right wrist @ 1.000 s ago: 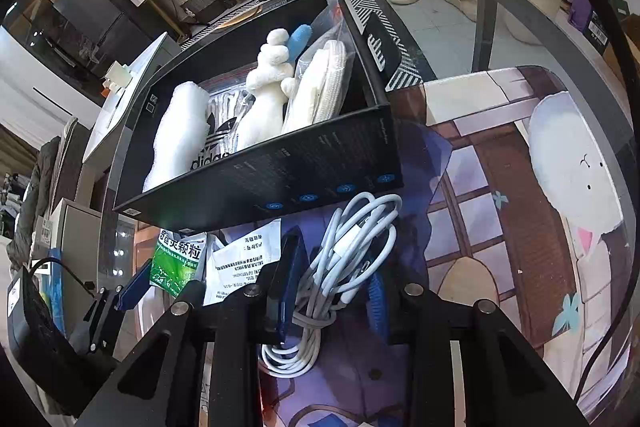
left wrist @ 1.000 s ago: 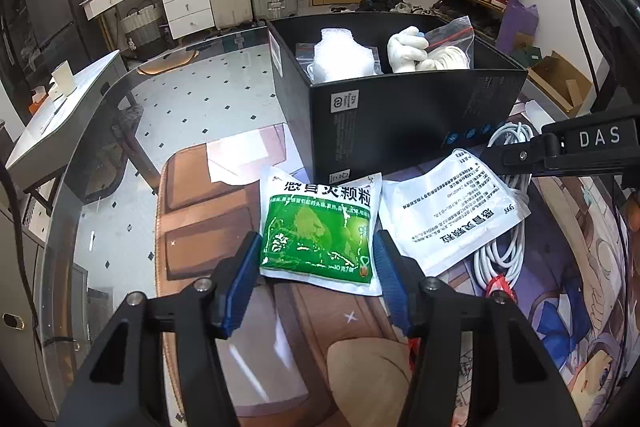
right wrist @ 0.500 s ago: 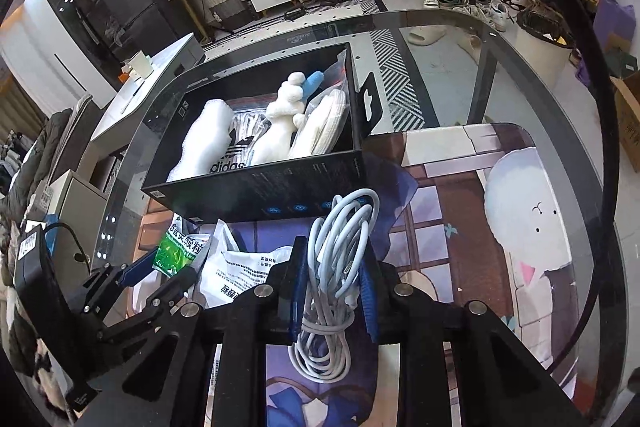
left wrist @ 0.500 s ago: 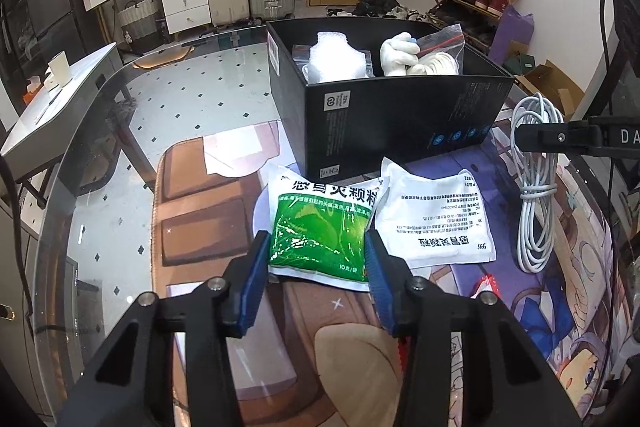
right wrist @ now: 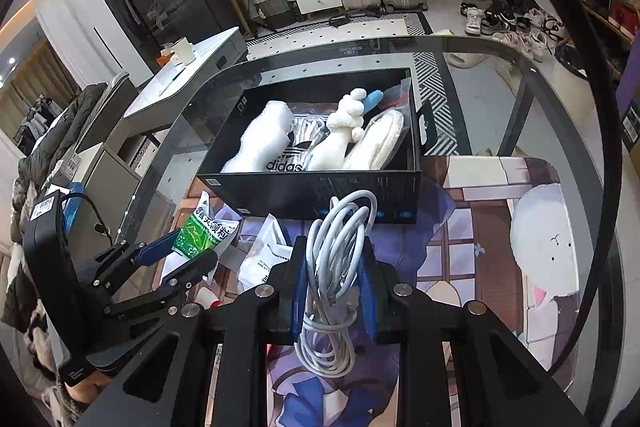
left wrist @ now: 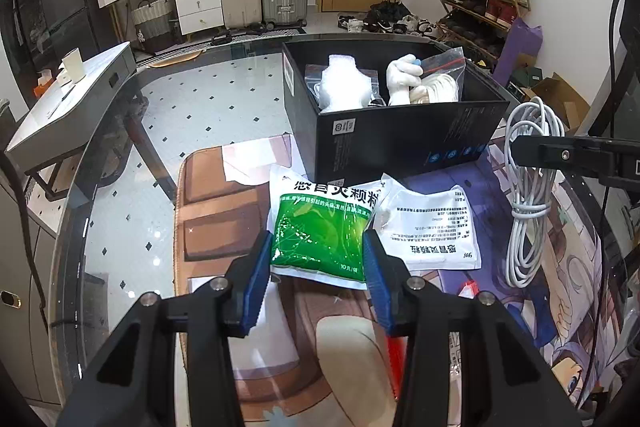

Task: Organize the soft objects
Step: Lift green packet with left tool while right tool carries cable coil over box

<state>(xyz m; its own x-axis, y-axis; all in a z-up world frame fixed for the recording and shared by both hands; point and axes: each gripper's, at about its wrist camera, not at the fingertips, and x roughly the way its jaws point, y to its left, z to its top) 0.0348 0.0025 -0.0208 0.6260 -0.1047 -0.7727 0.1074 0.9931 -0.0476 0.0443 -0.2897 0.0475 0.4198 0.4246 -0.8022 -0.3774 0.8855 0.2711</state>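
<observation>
My right gripper [right wrist: 333,269] is shut on a coiled white cable [right wrist: 338,267] and holds it in the air before the black box [right wrist: 320,191]; the cable also shows in the left wrist view [left wrist: 528,187]. The box [left wrist: 400,143] holds several white soft items and bags. My left gripper [left wrist: 318,259] is open, its fingers on either side of the near edge of a green-and-white pouch [left wrist: 320,227] lying on the mat. A white pouch [left wrist: 430,227] lies to the right of it.
A printed desk mat [left wrist: 224,227] covers the glass table [left wrist: 132,147]. A small red object [left wrist: 468,287] lies on the mat near the white pouch. Beyond the table stand suitcases, drawers and a shoe rack.
My right gripper has shut on the white cable and lifted it off the mat. My left gripper has pulled back a little and narrowed around the green pouch's near edge.
</observation>
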